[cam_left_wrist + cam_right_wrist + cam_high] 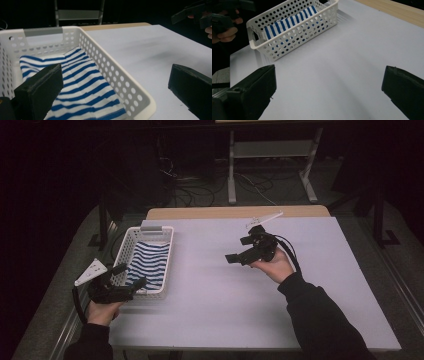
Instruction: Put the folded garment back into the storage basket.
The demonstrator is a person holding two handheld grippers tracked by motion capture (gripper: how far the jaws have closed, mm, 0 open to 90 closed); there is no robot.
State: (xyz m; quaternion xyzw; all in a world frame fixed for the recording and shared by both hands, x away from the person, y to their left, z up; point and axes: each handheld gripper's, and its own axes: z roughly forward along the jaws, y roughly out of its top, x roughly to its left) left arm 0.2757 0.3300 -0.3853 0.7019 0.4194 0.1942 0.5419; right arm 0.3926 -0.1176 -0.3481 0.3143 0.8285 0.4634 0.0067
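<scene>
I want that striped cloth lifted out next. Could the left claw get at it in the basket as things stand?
Probably yes. The left claw is open at the near end of the white perforated plastic basket, one jaw over the folded blue-and-white striped cloth, the other outside the wall. Nothing covers the cloth; only that wall lies between the jaws.

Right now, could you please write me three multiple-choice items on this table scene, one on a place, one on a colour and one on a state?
1. Where does the striped cloth lie?
A. inside the white basket
B. on the bare table beside the basket
C. between the right hand-held gripper's jaws

2. What colours are the cloth's stripes?
A. red and yellow
B. blue and white
C. green and black

3. How stands the left hand-held gripper?
A. shut on the cloth
B. shut on the basket rim
C. open, holding nothing

Answers: 1 A, since the cloth covers the basket's floor within its perforated walls; 2 B, as the left gripper view shows blue stripes on white; 3 C, because its jaws stand wide apart at the basket's near end.
</scene>
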